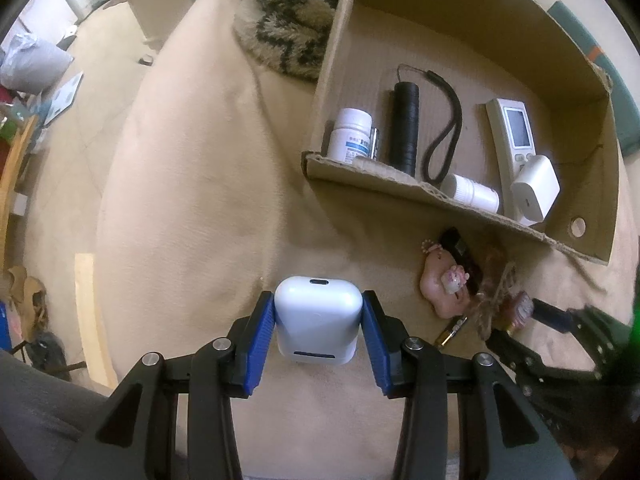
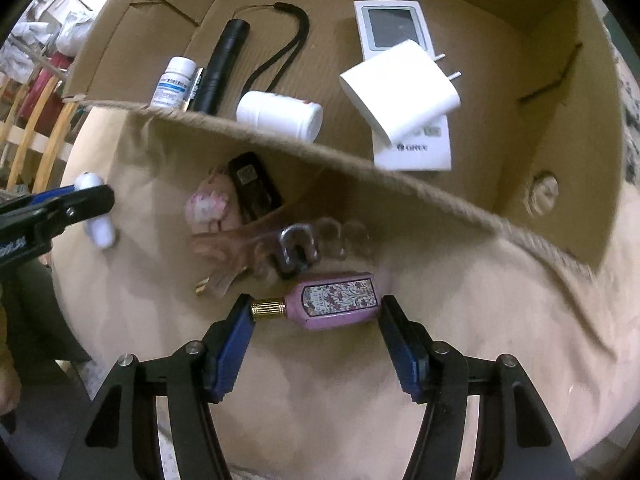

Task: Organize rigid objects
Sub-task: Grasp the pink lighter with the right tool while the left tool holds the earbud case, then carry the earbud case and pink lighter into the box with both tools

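My left gripper (image 1: 318,300) is shut on a white earbud case (image 1: 316,320), held just above the beige cushion; it also shows at the left of the right wrist view as the left gripper (image 2: 80,200). My right gripper (image 2: 316,304) points down over a pink perfume bottle (image 2: 336,300) with a gold cap. The bottle lies lengthwise between the jaws; the cap is at the left pad and a thin gap shows at the right pad. The cardboard box (image 2: 360,160) stands just beyond. In the left wrist view the right gripper (image 1: 560,320) is at the lower right.
Inside the box (image 1: 400,184) lie a black flashlight (image 2: 224,64), two white pill bottles (image 2: 280,114), a remote (image 2: 400,24) and a white charger (image 2: 400,88). In front of it sit a pink toy (image 2: 208,204), a black device (image 2: 254,188) and a clear hair clip (image 2: 256,240).
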